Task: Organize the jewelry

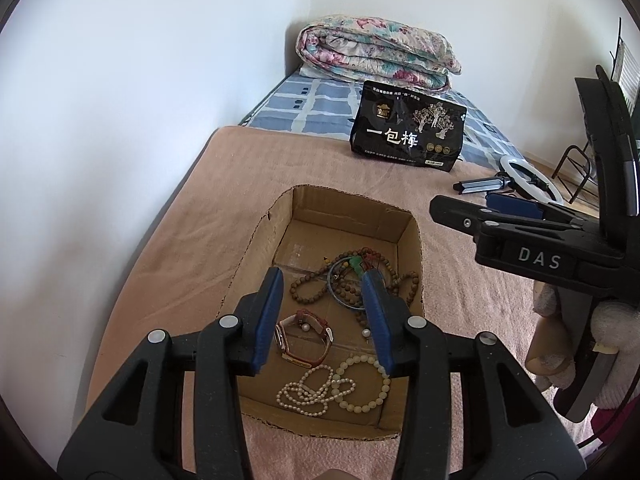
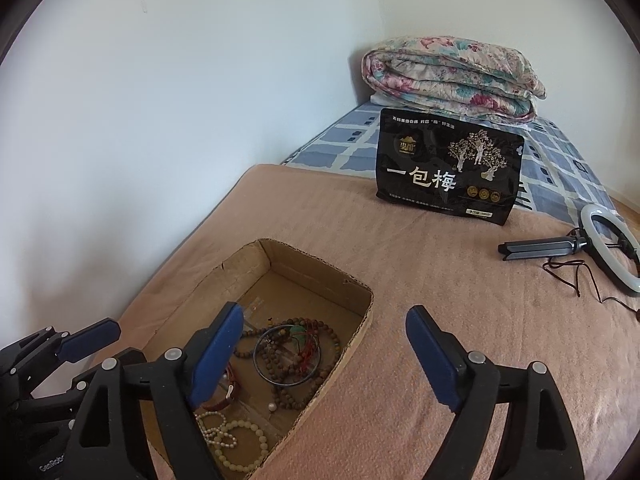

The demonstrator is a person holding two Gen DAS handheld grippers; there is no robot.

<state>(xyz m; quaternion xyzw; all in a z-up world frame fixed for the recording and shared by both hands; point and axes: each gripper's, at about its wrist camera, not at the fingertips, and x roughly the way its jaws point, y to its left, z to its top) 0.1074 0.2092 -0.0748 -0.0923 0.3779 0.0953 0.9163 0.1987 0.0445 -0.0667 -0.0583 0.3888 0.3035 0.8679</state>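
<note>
An open cardboard box (image 1: 280, 216) lies on the pink blanket. Inside it are tangled brown wooden bead strands (image 1: 308, 284), a dark bangle (image 1: 344, 305), a watch with a red-brown strap (image 1: 304, 336), a white pearl necklace (image 1: 308, 392) and a pale bead bracelet (image 1: 368, 396). My left gripper (image 1: 323, 280) hovers over the box, open, with nothing between its blue pads. My right gripper (image 2: 325, 314) stands wide open and empty above the box's right rim (image 2: 360, 320). In the left wrist view it appears at the right edge (image 1: 472, 220), held by a gloved hand (image 1: 612, 360).
A black snack pouch (image 1: 408, 136) stands behind the box. A folded floral quilt (image 1: 376, 52) lies at the far end of the bed. A ring light on a folded tripod (image 2: 608, 248) with a trailing cord rests at the right. A white wall runs along the left.
</note>
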